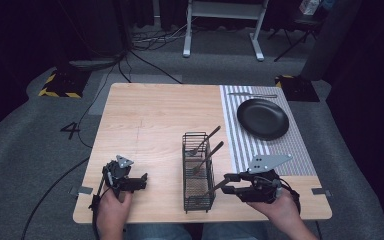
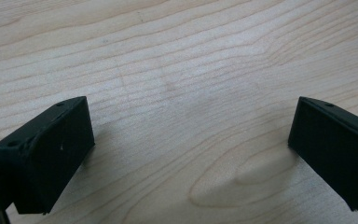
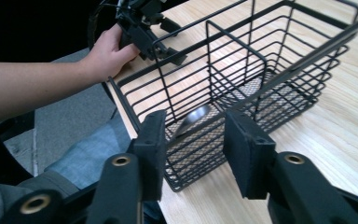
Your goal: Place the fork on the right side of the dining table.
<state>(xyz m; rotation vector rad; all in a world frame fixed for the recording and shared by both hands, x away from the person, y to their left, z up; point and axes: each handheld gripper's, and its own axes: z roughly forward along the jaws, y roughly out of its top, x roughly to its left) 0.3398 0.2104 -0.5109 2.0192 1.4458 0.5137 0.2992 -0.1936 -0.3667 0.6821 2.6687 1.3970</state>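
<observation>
A black wire cutlery basket [image 1: 198, 172] stands at the table's front middle. Two forks [image 1: 206, 140] lean in its far compartments. A spoon [image 3: 200, 113] lies in the near compartment, and its handle [image 1: 215, 188] slants up toward my right gripper [image 1: 229, 184]. In the right gripper view my right gripper [image 3: 196, 120] is open just outside the basket [image 3: 242, 70], with nothing clamped between its pads. My left gripper [image 1: 141, 181] rests left of the basket. In its own view my left gripper [image 2: 191, 105] is open wide over bare wood.
A black plate [image 1: 262, 117] lies on a striped placemat [image 1: 280, 150] at the right, with a knife [image 1: 252, 95] beyond it. Bare wooden tabletop [image 1: 150, 115] spreads left of the basket. The person's left hand [image 3: 107, 51] holds the other gripper past the basket.
</observation>
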